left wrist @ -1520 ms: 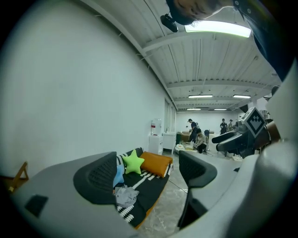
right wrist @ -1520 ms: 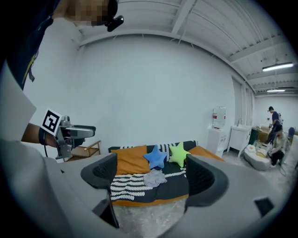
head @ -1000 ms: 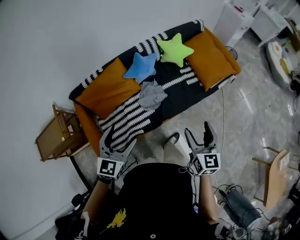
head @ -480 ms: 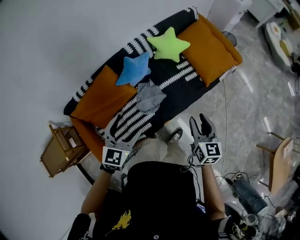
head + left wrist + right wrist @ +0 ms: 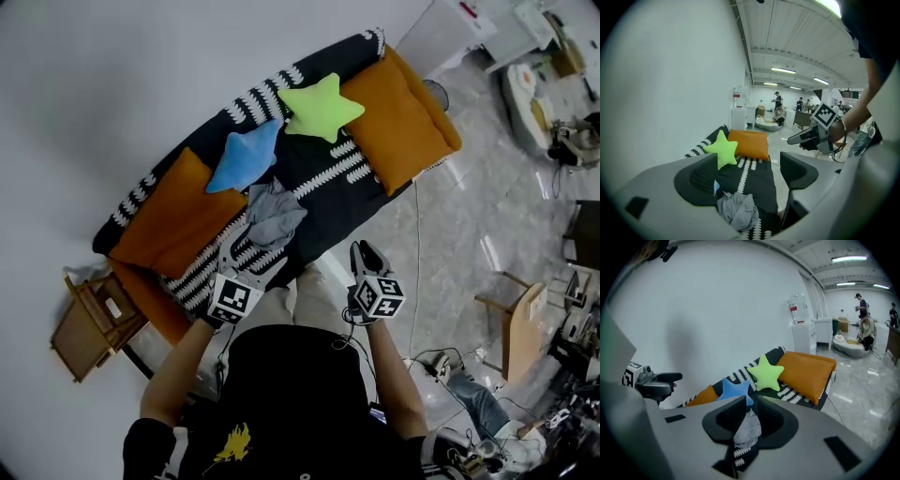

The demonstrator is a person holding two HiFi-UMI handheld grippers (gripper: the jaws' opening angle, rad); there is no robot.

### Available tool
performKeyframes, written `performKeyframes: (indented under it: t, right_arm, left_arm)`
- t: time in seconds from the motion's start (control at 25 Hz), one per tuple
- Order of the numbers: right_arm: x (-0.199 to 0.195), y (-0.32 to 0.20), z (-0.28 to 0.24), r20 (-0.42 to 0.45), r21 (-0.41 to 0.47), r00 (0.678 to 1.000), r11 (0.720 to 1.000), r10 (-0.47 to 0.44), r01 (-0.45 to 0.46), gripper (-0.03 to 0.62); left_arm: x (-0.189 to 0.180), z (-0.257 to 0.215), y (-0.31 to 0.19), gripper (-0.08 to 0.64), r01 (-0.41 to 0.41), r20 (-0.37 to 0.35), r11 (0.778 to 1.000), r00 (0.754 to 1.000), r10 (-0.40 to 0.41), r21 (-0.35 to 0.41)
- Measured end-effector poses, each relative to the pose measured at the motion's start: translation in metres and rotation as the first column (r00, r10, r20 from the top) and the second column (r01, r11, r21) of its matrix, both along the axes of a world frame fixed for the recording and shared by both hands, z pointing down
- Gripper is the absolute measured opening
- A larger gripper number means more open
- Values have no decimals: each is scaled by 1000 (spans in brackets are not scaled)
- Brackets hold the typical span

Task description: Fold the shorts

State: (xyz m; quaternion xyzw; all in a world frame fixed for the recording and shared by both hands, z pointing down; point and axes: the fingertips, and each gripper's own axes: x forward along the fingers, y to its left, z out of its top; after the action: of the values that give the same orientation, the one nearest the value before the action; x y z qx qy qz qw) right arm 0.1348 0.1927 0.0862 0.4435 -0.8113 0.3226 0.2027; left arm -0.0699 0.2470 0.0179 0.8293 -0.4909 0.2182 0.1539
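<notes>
Sofa (image 5: 314,161) first: its striped cover looks soft n rumply. The grey shorts (image 5: 272,217) sit bunched mid-seat on it, just in front of the blue star cushion (image 5: 242,159). Left gripper (image 5: 249,259) jaws are wide apart, empty. Right gripper (image 5: 366,251) jaws have just been closing, nearly together w/ nothing between. Risk imo: we pinch the cover along w/ the shorts, or the right one arrives too closed to bite.
</notes>
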Motion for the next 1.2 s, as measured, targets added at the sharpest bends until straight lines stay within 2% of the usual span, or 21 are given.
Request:
performKeyframes:
  t: [0.08,0.2,0.32,0.4,0.48,0.6,0.64,0.76,0.92,0.96,1.0,1.04,1.12,1.2]
  right_arm:
    - [-3,-19,47,-20,-81,1000,997,4,-6,47]
    - [-12,-49,134,-22,-243,999,969,24,-28,32]
    - [-32,-72,224,20,-385,997,921,73,-60,44]
    - [-47,-82,290,41,-466,991,880,125,-92,48]
    - [-59,-92,358,42,-536,985,836,167,-119,53]
    - [-75,-90,442,30,-622,975,768,221,-155,99]
    - [-81,-91,464,25,-634,974,757,227,-160,112]
    - [-95,-97,514,23,-646,975,748,219,-153,132]
    - [-109,-75,543,35,-690,977,712,211,-129,183]
    - [-113,-70,544,32,-693,982,712,186,-113,164]
    - [-115,-67,539,28,-687,987,720,157,-95,111]
    - [-117,-67,527,31,-666,991,742,131,-77,52]
    - [-119,-77,482,58,-577,995,816,84,-35,40]
    - [-116,-94,424,60,-441,998,897,5,22,38]
  left_arm:
    - [9,34,-15,420,-62,-12,997,998,62,-36]
    - [16,97,-37,420,-139,-18,983,990,138,-119]
    - [7,162,-69,420,-182,-5,965,983,185,-191]
    - [4,207,-90,420,-235,23,948,969,245,-215]
    - [3,250,-114,420,-257,35,940,962,272,-225]
    - [-2,309,-139,420,-239,13,941,968,249,-239]
    - [-5,328,-146,420,-222,6,944,973,231,-244]
    - [-15,383,-160,420,-152,-14,954,988,154,-259]
    - [-27,416,-145,420,-92,-20,951,996,90,-295]
    - [-31,419,-139,420,-85,-19,950,996,83,-301]
    - [-35,419,-133,420,-80,-19,949,997,78,-305]
    - [-39,417,-129,420,-74,-19,949,997,72,-307]
    - [-50,410,-125,420,-58,-18,950,998,55,-305]
    - [-60,399,-129,420,-37,-12,953,999,35,-302]
